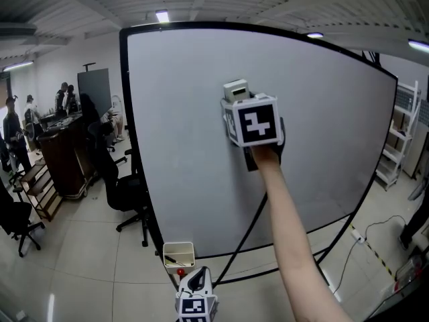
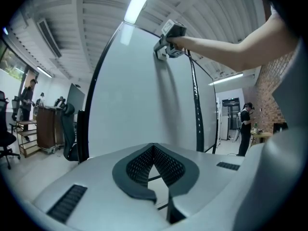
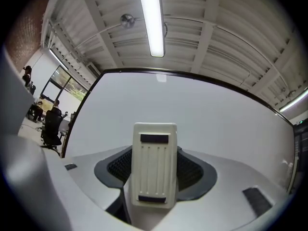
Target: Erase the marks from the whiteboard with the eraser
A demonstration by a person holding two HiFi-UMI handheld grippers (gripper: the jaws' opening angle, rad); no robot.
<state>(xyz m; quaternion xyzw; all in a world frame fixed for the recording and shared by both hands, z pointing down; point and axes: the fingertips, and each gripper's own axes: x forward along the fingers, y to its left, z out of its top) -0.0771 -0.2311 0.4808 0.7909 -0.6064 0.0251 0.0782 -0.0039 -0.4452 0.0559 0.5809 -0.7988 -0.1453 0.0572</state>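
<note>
Left gripper (image 1: 196, 300) low, below whiteboard's (image 1: 181, 133) bottom edge, fingers pressed together, empty. Right gripper (image 3: 154, 158) pinches eraser (image 3: 154, 177) upright between both pads (image 3: 192, 170), eraser against board, upper middle.

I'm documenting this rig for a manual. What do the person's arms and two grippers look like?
The left gripper and right gripper are alike: pale grey moulded shells with dark grey, mesh-textured pads. Each carries a white cube printed with black square markers. A thin black cable hangs from the right one. The right arm is bare, no sleeve in view.
</note>
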